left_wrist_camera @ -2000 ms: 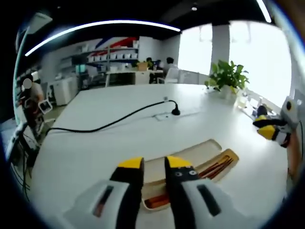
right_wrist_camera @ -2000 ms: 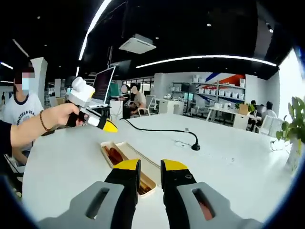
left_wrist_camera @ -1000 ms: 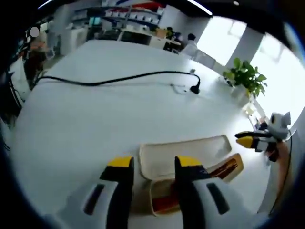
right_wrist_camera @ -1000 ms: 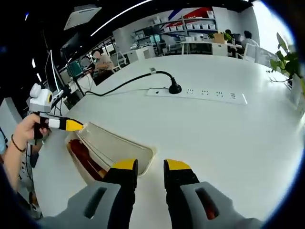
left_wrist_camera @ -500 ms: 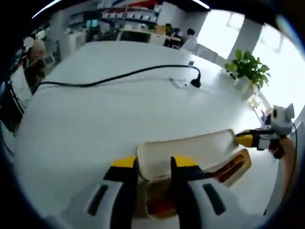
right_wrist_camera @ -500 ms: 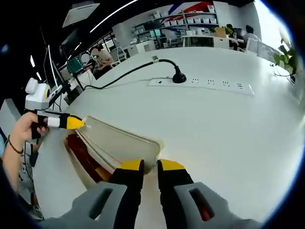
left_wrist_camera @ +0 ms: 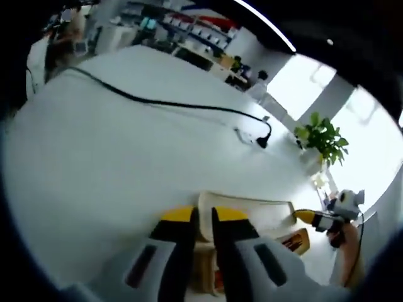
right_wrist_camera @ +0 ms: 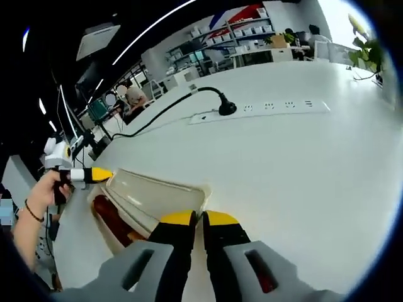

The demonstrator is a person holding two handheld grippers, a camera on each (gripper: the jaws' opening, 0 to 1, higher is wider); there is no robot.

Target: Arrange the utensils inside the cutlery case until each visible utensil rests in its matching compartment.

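Cutlery case point(right_wrist_camera: 126, 211) on white table point(right_wrist_camera: 302, 170), base open with reddish utensils point(right_wrist_camera: 113, 223) at 8 o'clock of right gripper view, translucent lid point(left_wrist_camera: 249, 214) pinched at both ends, likely to lift it clear. Left gripper point(left_wrist_camera: 201, 220) and right gripper point(right_wrist_camera: 198, 220): jaws nearly together on lid rim. Against half a second earlier: gaps narrower, lid end raised.

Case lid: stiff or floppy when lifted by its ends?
Likely light and a little flexible: the lid looks like thin, translucent moulded plastic. Its long, shallow shape may bow or twist if the left gripper and right gripper rise unevenly. The glossy surface could slip.
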